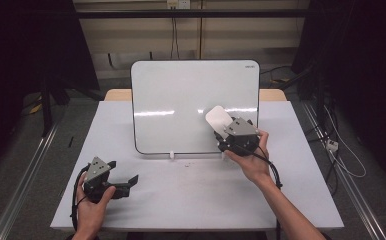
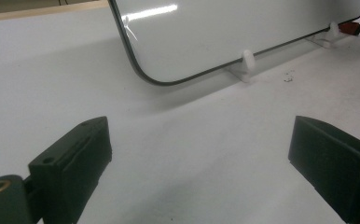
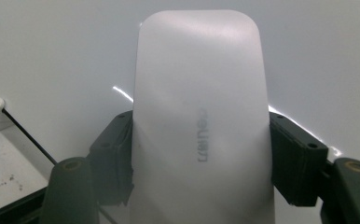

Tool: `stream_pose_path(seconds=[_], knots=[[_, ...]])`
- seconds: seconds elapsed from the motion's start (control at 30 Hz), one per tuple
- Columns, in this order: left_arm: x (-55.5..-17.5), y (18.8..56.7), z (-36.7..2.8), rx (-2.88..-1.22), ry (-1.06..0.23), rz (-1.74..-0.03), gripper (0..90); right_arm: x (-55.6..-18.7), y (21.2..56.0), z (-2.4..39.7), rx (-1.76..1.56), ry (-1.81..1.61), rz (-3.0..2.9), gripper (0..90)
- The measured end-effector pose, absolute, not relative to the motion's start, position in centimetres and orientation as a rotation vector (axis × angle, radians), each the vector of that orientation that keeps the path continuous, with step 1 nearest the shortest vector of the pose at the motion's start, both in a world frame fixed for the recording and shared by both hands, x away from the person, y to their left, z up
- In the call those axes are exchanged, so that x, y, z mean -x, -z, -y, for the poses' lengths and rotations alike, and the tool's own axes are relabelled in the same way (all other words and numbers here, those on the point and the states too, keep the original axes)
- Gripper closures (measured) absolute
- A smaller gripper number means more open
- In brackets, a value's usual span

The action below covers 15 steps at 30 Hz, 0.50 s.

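Left gripper (image 1: 123,181) idle above the desk (image 1: 181,200), jaws spread, nothing between. Right gripper (image 3: 201,158) pinching the white eraser (image 3: 201,107) against the whiteboard (image 1: 181,100), lower right. Risk: pushing hard could tip the propped whiteboard off its clips.

A white, rounded-oblong eraser (image 3: 201,121) with faint grey lettering lies flat against the upright whiteboard (image 1: 181,100).

Two black fingers (image 2: 71,163) of the left gripper (image 2: 199,163) stand wide apart above the plain white counter (image 2: 187,140), nothing between them. Beyond, a glossy white board with a dark rounded rim (image 2: 225,32) stands in small white plastic clips (image 2: 246,63) on the counter.
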<state>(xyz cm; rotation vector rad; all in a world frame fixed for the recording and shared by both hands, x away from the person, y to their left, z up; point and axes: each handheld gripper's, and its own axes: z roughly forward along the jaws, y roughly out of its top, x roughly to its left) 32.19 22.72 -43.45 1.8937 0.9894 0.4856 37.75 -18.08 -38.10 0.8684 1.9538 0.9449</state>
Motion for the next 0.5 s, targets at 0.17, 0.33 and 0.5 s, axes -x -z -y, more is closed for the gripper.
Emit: stream_pose_path(seconds=[0.17, 0.33, 0.5], knots=[[-32.3, 43.4, -22.9, -1.89, -0.486, -0.997, 5.8, -37.4, 38.4, 19.6, -0.898, -0.913, -1.935, 32.0], [-32.3, 43.4, -22.7, -1.899, -0.477, -0.987, 5.8, -37.1, 39.6, 20.7, -0.924, -0.879, -1.928, 32.0], [-32.3, 43.5, -22.6, -1.895, -0.474, -0.993, 5.8, -37.0, 40.2, 21.4, -0.925, -0.836, -1.911, 32.0]])
